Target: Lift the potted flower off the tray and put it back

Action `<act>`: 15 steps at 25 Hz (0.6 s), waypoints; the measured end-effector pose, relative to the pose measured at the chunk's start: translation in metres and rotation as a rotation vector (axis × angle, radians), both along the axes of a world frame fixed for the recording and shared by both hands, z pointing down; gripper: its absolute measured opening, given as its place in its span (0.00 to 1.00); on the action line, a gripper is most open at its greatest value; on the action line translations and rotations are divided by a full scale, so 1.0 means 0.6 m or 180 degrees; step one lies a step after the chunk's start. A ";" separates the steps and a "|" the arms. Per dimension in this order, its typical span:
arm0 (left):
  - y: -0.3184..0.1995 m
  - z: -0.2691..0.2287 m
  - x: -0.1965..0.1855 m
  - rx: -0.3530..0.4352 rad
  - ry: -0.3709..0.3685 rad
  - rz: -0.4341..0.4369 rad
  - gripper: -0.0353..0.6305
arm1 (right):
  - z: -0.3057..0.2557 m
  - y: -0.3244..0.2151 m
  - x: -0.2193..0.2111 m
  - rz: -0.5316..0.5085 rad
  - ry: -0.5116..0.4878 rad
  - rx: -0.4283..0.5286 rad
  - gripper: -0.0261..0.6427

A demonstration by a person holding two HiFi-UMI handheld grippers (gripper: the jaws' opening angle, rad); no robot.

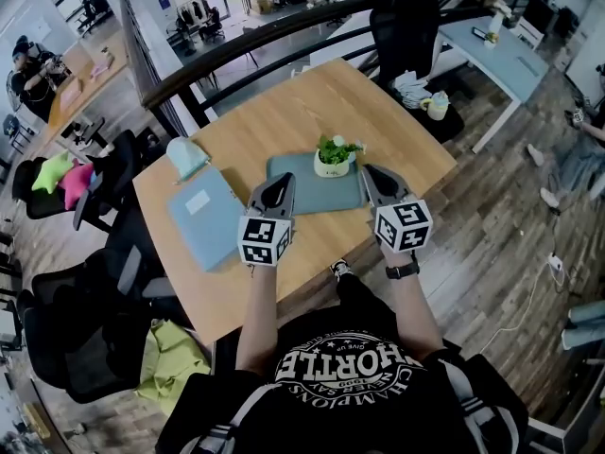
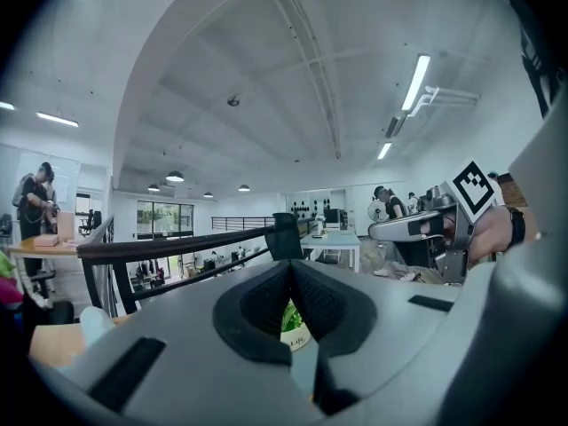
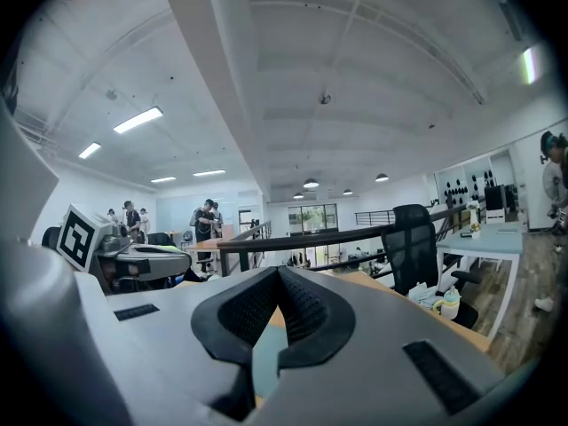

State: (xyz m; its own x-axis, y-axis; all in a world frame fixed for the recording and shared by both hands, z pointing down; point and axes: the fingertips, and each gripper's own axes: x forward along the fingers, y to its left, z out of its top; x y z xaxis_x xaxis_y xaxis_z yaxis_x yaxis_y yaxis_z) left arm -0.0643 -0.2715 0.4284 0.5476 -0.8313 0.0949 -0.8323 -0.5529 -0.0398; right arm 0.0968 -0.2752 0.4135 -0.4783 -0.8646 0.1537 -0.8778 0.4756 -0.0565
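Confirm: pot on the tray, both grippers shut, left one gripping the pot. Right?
Not quite. The left gripper is shut on nothing: the left gripper view shows its jaws together, with the pot beyond them, untouched. The rest holds: the pot is on the tray and the right gripper is shut too.

You were working in an open-plan office: a wooden desk [image 1: 284,112], black swivel chairs [image 1: 406,17], a long pale table [image 1: 496,60], ceiling strip lights [image 2: 415,82], and other people [image 1: 33,69] at desks nearby.
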 end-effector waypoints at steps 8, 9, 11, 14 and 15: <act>0.018 -0.026 -0.009 0.0206 -0.0028 -0.0110 0.08 | -0.002 0.011 -0.012 -0.0056 -0.0018 0.0007 0.07; 0.020 -0.028 -0.012 0.0209 -0.0007 -0.0124 0.08 | -0.002 0.012 -0.015 -0.0067 -0.0017 0.0008 0.07; 0.025 -0.031 -0.018 0.0220 0.0005 -0.0141 0.08 | -0.004 0.015 -0.021 -0.0082 -0.0018 0.0007 0.07; 0.041 -0.029 -0.030 0.0201 0.0082 -0.0168 0.08 | -0.002 0.025 -0.038 -0.0193 -0.0028 -0.0015 0.07; 0.049 -0.030 -0.037 0.0185 0.0154 -0.0174 0.08 | -0.001 0.030 -0.048 -0.0266 -0.0027 -0.0027 0.07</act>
State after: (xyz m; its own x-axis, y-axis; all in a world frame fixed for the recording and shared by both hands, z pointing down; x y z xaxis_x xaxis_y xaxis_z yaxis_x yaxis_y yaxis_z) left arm -0.0864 -0.2421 0.4104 0.5040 -0.8635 0.0203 -0.8630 -0.5044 -0.0295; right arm 0.0680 -0.2571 0.4128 -0.5501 -0.8203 0.1564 -0.8345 0.5467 -0.0681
